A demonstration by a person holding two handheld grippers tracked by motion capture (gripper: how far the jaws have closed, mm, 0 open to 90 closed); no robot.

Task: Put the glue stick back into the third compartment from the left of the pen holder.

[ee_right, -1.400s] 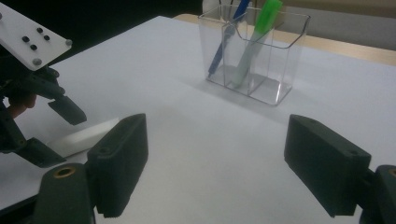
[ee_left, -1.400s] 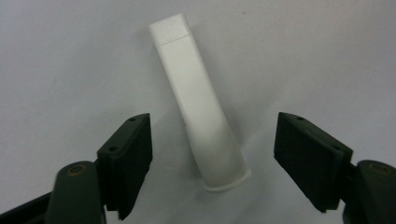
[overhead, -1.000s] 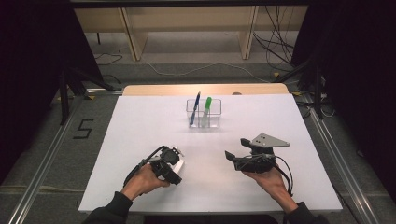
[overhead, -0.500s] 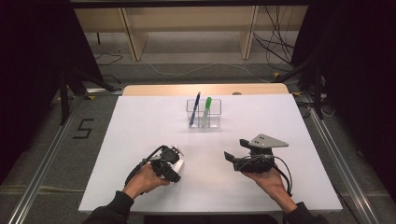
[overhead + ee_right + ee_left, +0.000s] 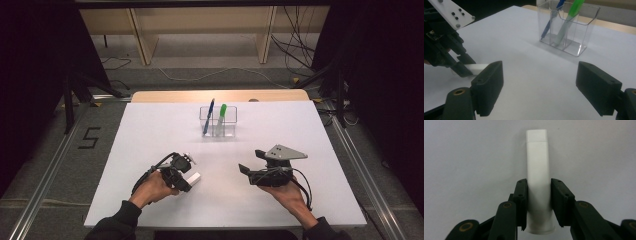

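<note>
A white marker [image 5: 537, 157] lies flat on the white table [image 5: 150, 135]. My left gripper [image 5: 538, 182] has just been closing on it, and both pads now press its sides near the wider end. In the high view that gripper [image 5: 186, 178] sits at the front left, with the marker [image 5: 194, 178] sticking out to its right. My right gripper [image 5: 249, 161] rests at the front right, open, pointing left. Its jaws stand wide apart [image 5: 540, 80] with nothing between them. From there I see the left gripper [image 5: 461, 67] holding the marker [image 5: 477, 67].
A clear two-compartment holder [image 5: 218, 122] stands at the middle back of the table, with a blue pen [image 5: 209, 114] in one side and a green marker [image 5: 221, 116] in the other. It also shows ahead of the right gripper [image 5: 571, 27].
Neither hand has shifted. The left jaws look drawn in tighter around the white marker than a second ago.
</note>
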